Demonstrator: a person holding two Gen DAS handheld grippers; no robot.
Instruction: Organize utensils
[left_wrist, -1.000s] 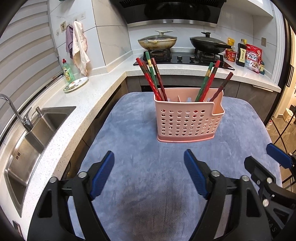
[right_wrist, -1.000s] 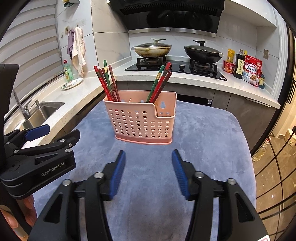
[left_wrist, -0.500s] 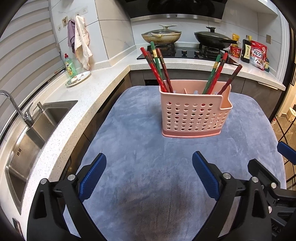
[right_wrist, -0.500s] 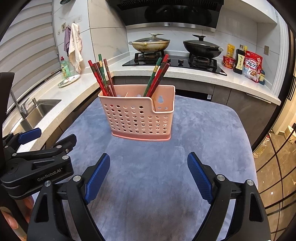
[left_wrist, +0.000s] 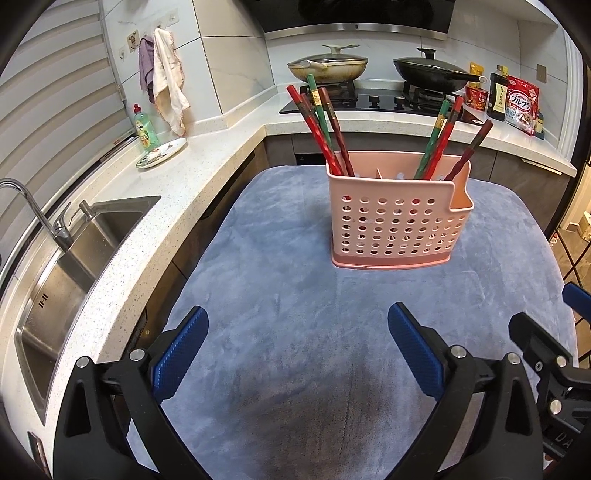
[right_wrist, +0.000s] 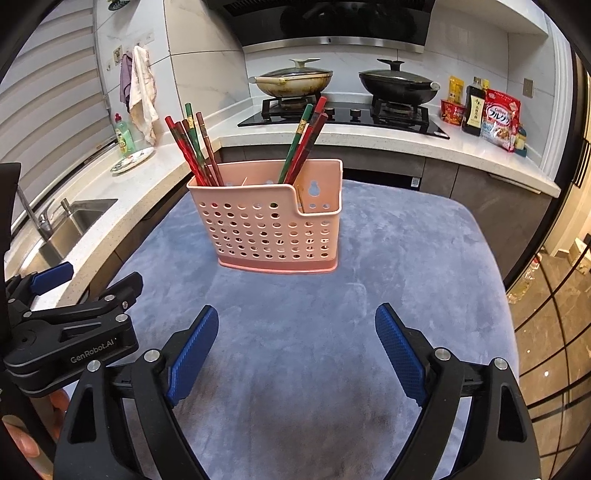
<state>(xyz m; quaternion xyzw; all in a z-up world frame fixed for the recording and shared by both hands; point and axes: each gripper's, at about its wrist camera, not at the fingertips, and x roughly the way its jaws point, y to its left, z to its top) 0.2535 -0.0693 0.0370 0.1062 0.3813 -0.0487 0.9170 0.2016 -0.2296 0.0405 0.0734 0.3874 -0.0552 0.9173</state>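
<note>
A pink perforated utensil holder (left_wrist: 399, 218) stands upright on a blue-grey mat (left_wrist: 295, 332); it also shows in the right wrist view (right_wrist: 273, 225). Several red, green and brown chopsticks (left_wrist: 325, 125) lean in its left compartment, and more chopsticks (left_wrist: 443, 140) lean in the right one. My left gripper (left_wrist: 295, 354) is open and empty, hovering over the mat in front of the holder. My right gripper (right_wrist: 295, 354) is open and empty, beside the left gripper (right_wrist: 66, 332).
A steel sink (left_wrist: 74, 266) with a tap lies to the left in a white counter (left_wrist: 166, 206). A stove with two lidded pans (left_wrist: 328, 70) stands behind. Bottles and packets (left_wrist: 513, 99) sit at the back right. The mat's right edge (right_wrist: 506, 295) drops to the floor.
Both grippers have opened wider and drawn back a little from the holder. The holder and chopsticks have not moved.
</note>
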